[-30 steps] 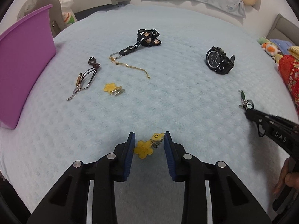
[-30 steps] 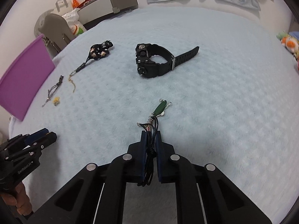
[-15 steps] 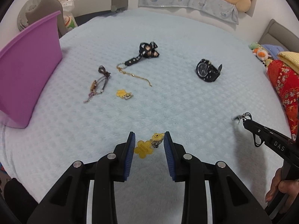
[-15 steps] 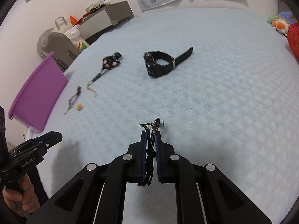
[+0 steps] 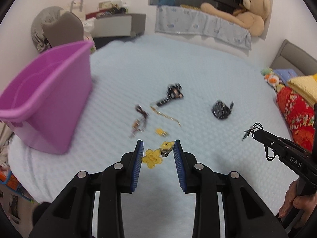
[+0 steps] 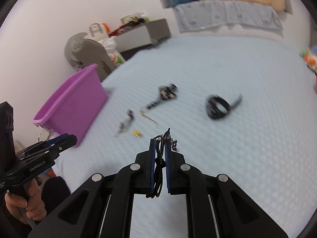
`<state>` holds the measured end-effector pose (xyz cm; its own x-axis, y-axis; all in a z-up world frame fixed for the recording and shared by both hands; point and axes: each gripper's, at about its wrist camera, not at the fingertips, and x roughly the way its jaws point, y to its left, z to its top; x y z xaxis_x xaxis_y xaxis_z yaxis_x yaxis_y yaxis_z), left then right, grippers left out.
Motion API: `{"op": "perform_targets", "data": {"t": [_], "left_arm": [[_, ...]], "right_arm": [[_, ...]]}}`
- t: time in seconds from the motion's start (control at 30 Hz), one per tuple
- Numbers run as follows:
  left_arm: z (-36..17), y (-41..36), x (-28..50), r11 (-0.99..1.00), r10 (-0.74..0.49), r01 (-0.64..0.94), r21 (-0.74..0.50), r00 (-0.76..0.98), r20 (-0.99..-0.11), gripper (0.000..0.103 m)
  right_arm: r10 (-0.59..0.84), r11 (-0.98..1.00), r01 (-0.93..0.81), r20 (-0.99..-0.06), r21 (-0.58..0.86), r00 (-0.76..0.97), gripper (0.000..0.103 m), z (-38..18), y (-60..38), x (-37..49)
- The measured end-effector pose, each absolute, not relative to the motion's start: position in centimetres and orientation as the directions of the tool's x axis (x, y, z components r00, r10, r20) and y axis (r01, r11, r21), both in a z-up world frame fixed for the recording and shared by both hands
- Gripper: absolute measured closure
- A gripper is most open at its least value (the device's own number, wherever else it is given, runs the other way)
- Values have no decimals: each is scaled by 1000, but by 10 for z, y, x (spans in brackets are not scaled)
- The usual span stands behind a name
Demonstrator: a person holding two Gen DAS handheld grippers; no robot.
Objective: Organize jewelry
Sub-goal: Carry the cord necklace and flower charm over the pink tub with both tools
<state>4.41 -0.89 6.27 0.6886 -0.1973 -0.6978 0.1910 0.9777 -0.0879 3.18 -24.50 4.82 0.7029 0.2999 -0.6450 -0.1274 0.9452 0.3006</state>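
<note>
The left tool (image 5: 158, 148) grasps a yellow keychain (image 5: 156, 154), a flower tag w/ a small bear head and a metal clip, pinched between its blue pads (image 5: 138, 158) and hanging above the bed (image 5: 198, 69). The right tool (image 6: 160, 148) is clenched tight on a black cord charm (image 6: 159, 162); the cord runs between the two pads, its loops hang out behind them, and a small metal bit sticks out at the tip. Both tools are up in the air over the light blue cover, approx. side by side, each held by a hand (image 5: 297, 204) on its handle. On the left side of the bed stands a purple bin (image 5: 45, 103), open at the top; I cannot see anything inside it. The rest of the jewelry lies on the cover to the right of the bin, a bit blurred: a black strap w/ a bow (image 5: 172, 95), a thin gold chain (image 5: 166, 117) just beside it, a brown cord bracelet (image 5: 139, 119), a small yellow clip (image 5: 161, 131) and, well apart to the right, a black watch (image 5: 221, 110). At the far end a teddy bear (image 5: 249, 13) lies on a ledge, and folded cloths (image 5: 297, 107) are piled at the right edge.
</note>
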Motion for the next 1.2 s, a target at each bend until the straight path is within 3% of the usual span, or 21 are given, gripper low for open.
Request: {"op": "perform_targets", "data": {"t": [0.4, 0.7, 0.93, 1.2], "left_arm": [[132, 86, 54, 993, -119, 89, -80, 800, -587, 72], [155, 160, 73, 996, -36, -18, -90, 826, -563, 72], [163, 222, 99, 984, 32, -124, -125, 823, -567, 72], [138, 262, 140, 972, 84, -205, -119, 768, -635, 72]], "right_arm": [[429, 903, -360, -553, 235, 714, 94, 132, -124, 78], [546, 831, -507, -517, 230, 659, 94, 171, -33, 127], [606, 780, -566, -543, 266, 581, 94, 180, 32, 186], [607, 760, -588, -627, 277, 489, 94, 163, 97, 242]]}}
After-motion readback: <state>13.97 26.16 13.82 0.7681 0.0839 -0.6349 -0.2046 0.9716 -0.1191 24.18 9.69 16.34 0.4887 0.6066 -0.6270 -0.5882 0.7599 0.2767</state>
